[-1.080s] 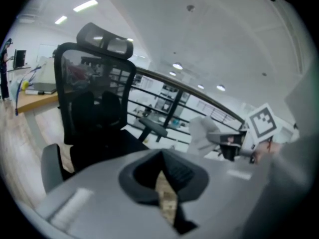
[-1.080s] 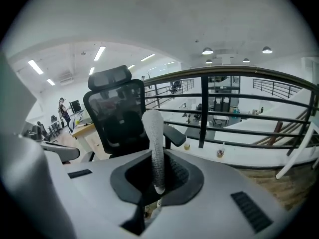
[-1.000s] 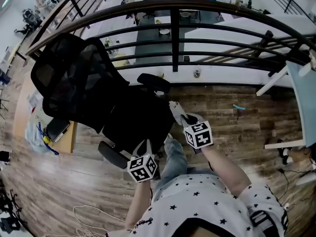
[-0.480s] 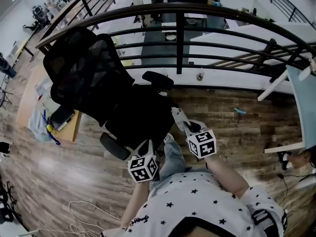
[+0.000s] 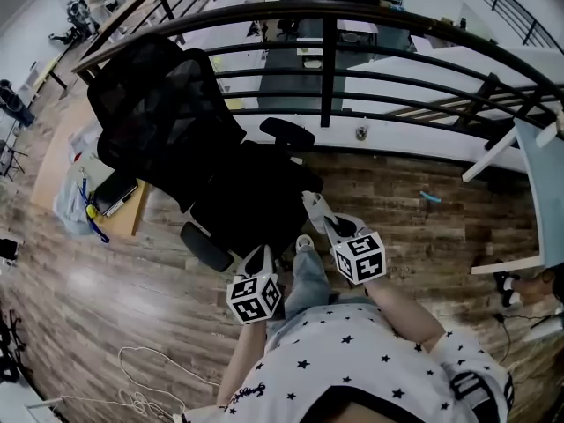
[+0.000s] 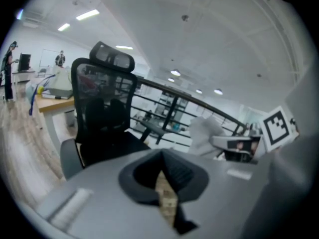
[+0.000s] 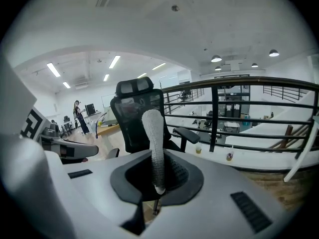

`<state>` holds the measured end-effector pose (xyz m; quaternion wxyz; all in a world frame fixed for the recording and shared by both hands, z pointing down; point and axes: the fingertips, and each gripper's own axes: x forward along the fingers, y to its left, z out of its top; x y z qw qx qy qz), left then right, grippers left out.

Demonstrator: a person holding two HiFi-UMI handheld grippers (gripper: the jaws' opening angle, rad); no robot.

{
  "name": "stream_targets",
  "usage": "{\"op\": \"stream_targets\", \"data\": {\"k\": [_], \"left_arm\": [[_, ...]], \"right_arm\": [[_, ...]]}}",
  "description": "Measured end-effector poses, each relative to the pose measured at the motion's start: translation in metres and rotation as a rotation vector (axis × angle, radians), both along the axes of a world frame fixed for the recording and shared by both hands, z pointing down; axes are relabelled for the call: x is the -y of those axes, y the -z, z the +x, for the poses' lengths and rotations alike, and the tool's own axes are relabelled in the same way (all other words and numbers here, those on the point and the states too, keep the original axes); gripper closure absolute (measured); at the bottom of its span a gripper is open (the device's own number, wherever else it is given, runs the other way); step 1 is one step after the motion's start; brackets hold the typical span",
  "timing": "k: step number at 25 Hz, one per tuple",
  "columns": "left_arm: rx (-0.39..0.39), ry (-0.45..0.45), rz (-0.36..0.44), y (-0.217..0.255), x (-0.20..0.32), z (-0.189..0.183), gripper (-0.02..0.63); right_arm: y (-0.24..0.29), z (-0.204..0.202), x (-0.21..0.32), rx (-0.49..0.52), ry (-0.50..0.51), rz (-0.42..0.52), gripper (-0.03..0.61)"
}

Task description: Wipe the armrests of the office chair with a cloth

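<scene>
A black mesh office chair (image 5: 185, 139) stands on the wood floor in front of me. Its far armrest (image 5: 287, 134) is by the railing, and its near armrest (image 5: 204, 247) is at the seat's left. My right gripper (image 5: 317, 210) hovers over the seat's front corner, shut on a white cloth (image 5: 310, 201). In the right gripper view the cloth (image 7: 153, 133) stands up as a narrow roll from the right gripper (image 7: 158, 183), with the chair (image 7: 137, 116) behind it. My left gripper (image 5: 260, 258) is just right of the near armrest, shut and holding nothing. The left gripper view shows the left gripper (image 6: 162, 158) pointing at the chair (image 6: 102, 118).
A black railing (image 5: 326, 55) runs behind the chair. A wooden desk (image 5: 66, 148) with a bag and tablet stands at the left. A white cable (image 5: 132, 377) lies on the floor at lower left. A white table leg (image 5: 493, 152) is at the right. My leg and shoe (image 5: 304, 249) are below the seat.
The head view has swung, so the chair now sits a little further right and higher in view. Both grippers stay by the seat's front, and the cloth stays held.
</scene>
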<state>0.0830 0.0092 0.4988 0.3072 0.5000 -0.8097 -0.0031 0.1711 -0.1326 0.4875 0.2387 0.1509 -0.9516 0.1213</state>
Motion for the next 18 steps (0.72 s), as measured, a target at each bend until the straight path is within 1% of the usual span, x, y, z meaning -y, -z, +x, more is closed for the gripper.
{"op": "stream_targets", "data": {"k": [4, 18], "left_arm": [[-0.002, 0.009, 0.002, 0.0004, -0.0042, 0.0017, 0.606], [-0.008, 0.026, 0.005, -0.0007, -0.0057, 0.0048, 0.606]], "right_arm": [[0.0019, 0.0003, -0.0041, -0.002, 0.008, 0.017, 0.554], [0.0007, 0.0056, -0.0022, 0.008, 0.000, 0.008, 0.554]]}}
